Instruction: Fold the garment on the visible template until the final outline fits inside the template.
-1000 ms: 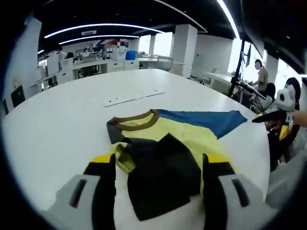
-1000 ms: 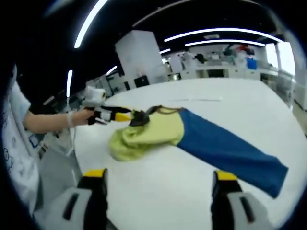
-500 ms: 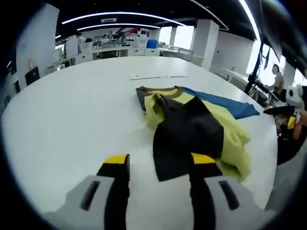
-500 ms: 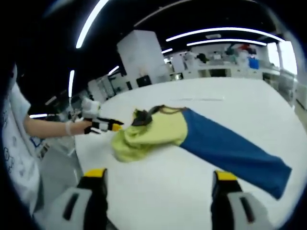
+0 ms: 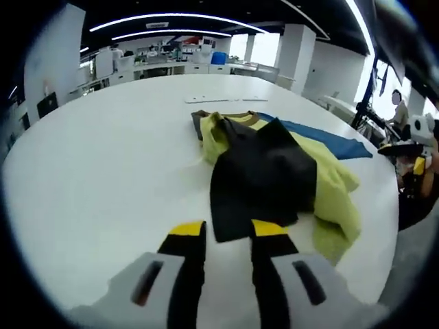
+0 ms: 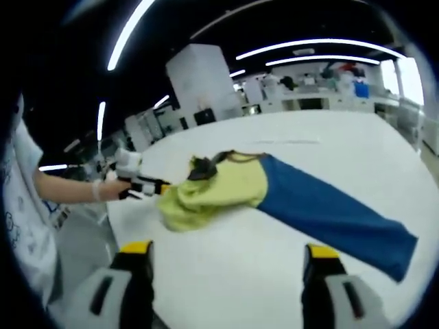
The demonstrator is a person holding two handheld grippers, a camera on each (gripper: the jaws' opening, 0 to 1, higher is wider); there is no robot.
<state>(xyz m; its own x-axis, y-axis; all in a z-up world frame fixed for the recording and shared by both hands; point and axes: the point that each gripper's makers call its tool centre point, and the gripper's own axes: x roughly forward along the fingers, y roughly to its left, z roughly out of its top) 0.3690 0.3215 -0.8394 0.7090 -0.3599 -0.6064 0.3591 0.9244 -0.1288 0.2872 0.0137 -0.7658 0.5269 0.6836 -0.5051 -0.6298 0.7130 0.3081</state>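
Left gripper view: garment (image 5: 274,171), half bundled on table (image 5: 103,157) for folding; left gripper (image 5: 226,236) jaws nearly together, empty. Right gripper (image 6: 226,274) jaws apart, waiting clear.

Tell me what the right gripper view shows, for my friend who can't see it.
A yellow, blue and black shirt lies crumpled on a big white table. The right gripper hovers open near it, and the left gripper reaches toward its yellow edge.
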